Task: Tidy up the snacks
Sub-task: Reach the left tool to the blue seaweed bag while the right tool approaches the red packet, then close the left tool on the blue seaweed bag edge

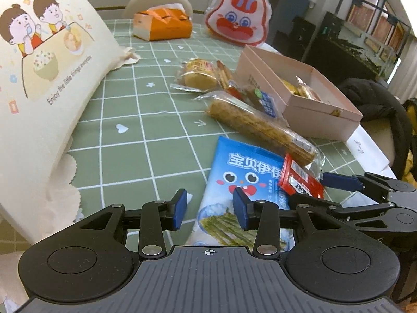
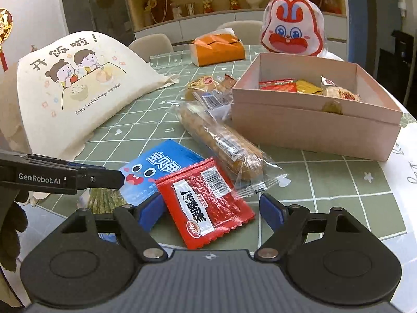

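A red snack packet (image 2: 208, 203) lies on top of a blue snack bag (image 2: 159, 167) near the table's front edge. My right gripper (image 2: 212, 208) is open, its blue pads on either side of the red packet. My left gripper (image 1: 209, 206) is open and empty, with its right pad over the blue bag (image 1: 242, 180). The red packet (image 1: 299, 180) and the right gripper's fingers (image 1: 341, 181) show at the right of the left wrist view. A long biscuit pack (image 2: 221, 143) and several small cakes (image 2: 203, 84) lie beside a pink box (image 2: 312, 127) that holds several snacks.
A cream printed bag (image 2: 78, 88) stands at the left. An orange tissue box (image 2: 219, 49) and a rabbit-face bag (image 2: 292, 31) stand at the back of the green checked tablecloth (image 2: 325, 182). A chair with a dark coat (image 1: 375, 104) is beyond the right table edge.
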Tool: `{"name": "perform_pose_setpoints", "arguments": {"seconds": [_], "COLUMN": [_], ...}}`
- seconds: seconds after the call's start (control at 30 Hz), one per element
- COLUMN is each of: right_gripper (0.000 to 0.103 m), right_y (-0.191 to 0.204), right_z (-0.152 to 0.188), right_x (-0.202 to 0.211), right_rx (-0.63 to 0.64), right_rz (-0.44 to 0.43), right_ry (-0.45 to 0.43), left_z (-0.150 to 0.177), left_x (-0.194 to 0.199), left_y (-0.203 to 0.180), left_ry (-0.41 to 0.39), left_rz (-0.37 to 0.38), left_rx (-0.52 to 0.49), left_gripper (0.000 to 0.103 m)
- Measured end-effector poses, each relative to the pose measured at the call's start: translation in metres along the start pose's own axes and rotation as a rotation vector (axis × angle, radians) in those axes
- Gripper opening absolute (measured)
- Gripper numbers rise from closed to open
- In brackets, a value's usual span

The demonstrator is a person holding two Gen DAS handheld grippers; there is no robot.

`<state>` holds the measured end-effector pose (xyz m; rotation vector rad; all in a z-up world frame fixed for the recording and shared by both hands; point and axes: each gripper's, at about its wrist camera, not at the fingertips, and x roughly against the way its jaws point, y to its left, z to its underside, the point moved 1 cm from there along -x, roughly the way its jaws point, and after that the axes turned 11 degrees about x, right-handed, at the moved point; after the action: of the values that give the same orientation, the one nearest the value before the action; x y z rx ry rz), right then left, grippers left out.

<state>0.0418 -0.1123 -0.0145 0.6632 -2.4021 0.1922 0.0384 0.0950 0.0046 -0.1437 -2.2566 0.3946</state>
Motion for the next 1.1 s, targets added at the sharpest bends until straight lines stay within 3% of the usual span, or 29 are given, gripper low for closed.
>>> {"name": "perform_pose_setpoints", "arguments": {"seconds": [0.47, 0.73, 1.0, 1.07, 1.1], "right_gripper": [0.081, 0.081, 0.081, 0.081, 0.082], "right_y": [-0.005, 0.020, 0.008, 0.007, 0.007], "right_z": [0.005, 0.002, 0.003, 0.005, 0.006], "right_x": [0.007, 0.006, 0.004, 0.004, 0.004], "right_rx": [-0.035, 0.096, 0.037, 0.029, 0.033], "right_rz": [0.012, 0.043, 0.017, 0.013, 0.012], "right_ry": [-0.023, -0.028, -0.004, -0.002, -0.001], "left_z": [0.000, -0.005, -0.009, -0.008, -0.006], "left_x": [0.001, -0.004, -0.008, -0.010, -0.010], "left_y": [-0.001, 0.009, 0.023, 0.024, 0.024], "left_ry": [-0.001, -0.018, -0.027, 0.023, 0.042], "left_rz": [0.010, 0.011, 0.106, 0.191, 0.229], "left_rx": [0.025, 0.063, 0.130, 0.154, 0.173], "left_gripper": [0.044, 0.044, 0.044, 0.044, 0.049]}}
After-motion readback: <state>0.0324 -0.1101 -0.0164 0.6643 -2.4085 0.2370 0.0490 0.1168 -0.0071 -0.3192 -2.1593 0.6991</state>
